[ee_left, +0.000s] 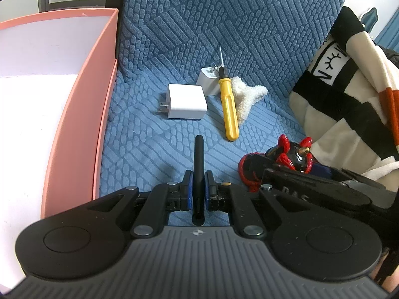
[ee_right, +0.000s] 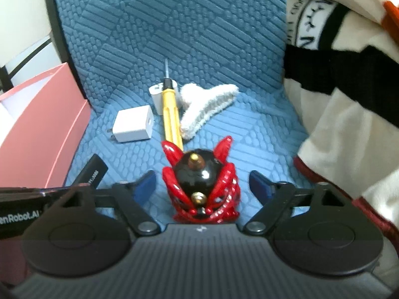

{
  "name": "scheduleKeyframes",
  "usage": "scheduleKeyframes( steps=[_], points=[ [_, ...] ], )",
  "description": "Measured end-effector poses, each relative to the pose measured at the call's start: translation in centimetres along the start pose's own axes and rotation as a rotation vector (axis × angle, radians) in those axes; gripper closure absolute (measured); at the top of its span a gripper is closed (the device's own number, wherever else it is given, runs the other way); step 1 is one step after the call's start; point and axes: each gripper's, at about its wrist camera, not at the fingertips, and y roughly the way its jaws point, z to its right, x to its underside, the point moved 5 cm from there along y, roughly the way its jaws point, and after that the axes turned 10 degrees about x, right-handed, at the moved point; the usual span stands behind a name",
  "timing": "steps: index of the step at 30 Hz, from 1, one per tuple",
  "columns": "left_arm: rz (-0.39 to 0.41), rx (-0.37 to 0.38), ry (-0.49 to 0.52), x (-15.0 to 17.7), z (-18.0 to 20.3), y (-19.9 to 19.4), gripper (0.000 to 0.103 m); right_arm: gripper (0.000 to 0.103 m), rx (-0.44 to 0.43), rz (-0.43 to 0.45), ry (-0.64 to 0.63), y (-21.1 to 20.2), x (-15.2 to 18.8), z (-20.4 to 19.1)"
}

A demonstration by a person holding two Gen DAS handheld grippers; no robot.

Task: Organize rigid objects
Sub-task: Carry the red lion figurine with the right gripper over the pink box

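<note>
Left claw [ee_left: 198, 189] pinching a black pen [ee_left: 199, 159] beside pink box [ee_left: 82, 129]. Right claw [ee_right: 203, 186] spread wide around red-black figurine [ee_right: 202, 184].

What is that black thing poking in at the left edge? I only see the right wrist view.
Observer: It belongs to the left gripper, which is shut on a slim black stick pointing forward.
Operator: And the white lump half hidden behind the yellow screwdriver?
Observer: A second white charger, with its metal prongs sticking up, clear in the left wrist view.
</note>
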Motion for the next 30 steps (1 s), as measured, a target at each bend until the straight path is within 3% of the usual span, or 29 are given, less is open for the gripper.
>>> scheduleKeyframes(
  steps=[1,13,17,20,30],
  points=[
    [0.000,0.000,0.002,0.0,0.0,0.1,0.092,0.039,-0.001,-0.005,-0.001,0.1,0.0,-0.1],
    [0.045,0.020,-0.003,0.2,0.4,-2.2,0.092,0.039,-0.010,-0.034,0.011,-2.8,1.7,0.9],
    [0.058,0.028,0.001,0.3,0.9,-4.2,0.092,0.039,-0.019,-0.017,0.018,-4.8,1.7,1.4],
    [0.065,0.034,0.005,0.3,1.2,-6.1,0.092,0.039,-0.077,-0.027,0.035,-6.4,1.7,1.2],
    [0.112,0.046,-0.044,-2.0,-0.6,-13.2,0.092,0.039,-0.154,0.043,-0.016,-12.4,-1.7,-3.3]
  ],
)
